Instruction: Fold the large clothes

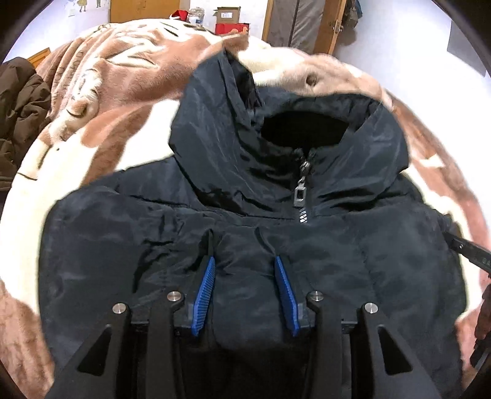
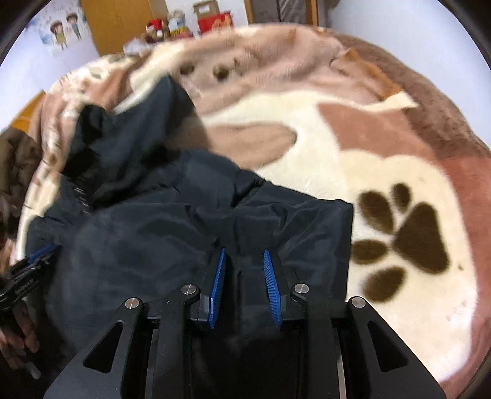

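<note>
A dark navy hooded puffer jacket [image 1: 245, 190] lies front up on a bed, zipper pull [image 1: 300, 193] closed at the collar, hood spread beyond. My left gripper [image 1: 244, 257] has its blue-padded fingers [image 1: 204, 291] pressed into the jacket's chest with a bulge of fabric between them. In the right wrist view the jacket [image 2: 153, 221] fills the left and centre. My right gripper [image 2: 244, 254] holds a fold of jacket fabric between its pads near the garment's right edge. The left gripper [image 2: 27, 270] shows at the far left there; the right one [image 1: 469, 251] at the far right in the left view.
The bed carries a plush brown and cream blanket [image 2: 353, 129] with a paw print [image 2: 405, 239]. A brown coat [image 1: 21, 116] lies at the left edge of the bed. Boxes and a wardrobe [image 1: 227, 21] stand behind the bed.
</note>
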{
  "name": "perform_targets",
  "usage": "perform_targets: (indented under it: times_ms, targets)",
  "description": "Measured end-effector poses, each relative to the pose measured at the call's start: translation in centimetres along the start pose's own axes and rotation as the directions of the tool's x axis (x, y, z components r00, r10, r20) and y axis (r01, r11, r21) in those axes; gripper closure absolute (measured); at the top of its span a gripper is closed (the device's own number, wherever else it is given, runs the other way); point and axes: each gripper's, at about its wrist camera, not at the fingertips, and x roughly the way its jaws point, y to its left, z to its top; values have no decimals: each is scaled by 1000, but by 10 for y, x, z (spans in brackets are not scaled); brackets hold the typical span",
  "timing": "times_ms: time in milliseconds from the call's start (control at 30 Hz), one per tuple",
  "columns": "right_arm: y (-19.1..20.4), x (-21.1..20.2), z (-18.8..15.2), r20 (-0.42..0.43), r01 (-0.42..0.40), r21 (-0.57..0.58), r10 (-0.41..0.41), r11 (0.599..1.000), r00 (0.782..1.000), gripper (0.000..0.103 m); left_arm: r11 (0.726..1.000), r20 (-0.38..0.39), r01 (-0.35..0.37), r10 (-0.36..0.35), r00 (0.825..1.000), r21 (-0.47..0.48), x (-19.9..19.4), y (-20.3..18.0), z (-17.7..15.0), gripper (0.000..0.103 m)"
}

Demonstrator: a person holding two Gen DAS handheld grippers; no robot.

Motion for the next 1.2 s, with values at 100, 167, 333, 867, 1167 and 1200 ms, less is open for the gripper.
perform_targets:
  times_ms: [100, 167, 333, 867, 1167, 1200]
  targets:
    - [8, -34, -18, 60, -42, -11, 43, 999, 997, 77, 999, 66, 37, -38, 997, 10, -34, 2, -8, 60]
    - [16, -37, -33, 54, -58, -27, 59, 998, 997, 77, 999, 80, 48, -50, 996, 21, -43, 2, -19, 60]
    - [23, 22, -49, -87, -61, -26, 59, 998, 994, 77, 999, -4, 23, -23, 1000, 27, -8, 5, -44, 58]
    - [2, -17, -59, 9, 13, 5, -13, 1000, 1000, 77, 1000, 47, -17, 16, 999, 25, -46, 17, -56, 54]
    - [4, -9, -60, -50, 34, 24, -33, 999, 998, 76, 999, -16, -37, 37, 999, 6, -32, 20, -57, 53]
    - [4, -14, -61, -42, 27, 28, -26, 999, 999, 76, 999, -15, -34, 34, 999, 2, -38, 21, -57, 53]
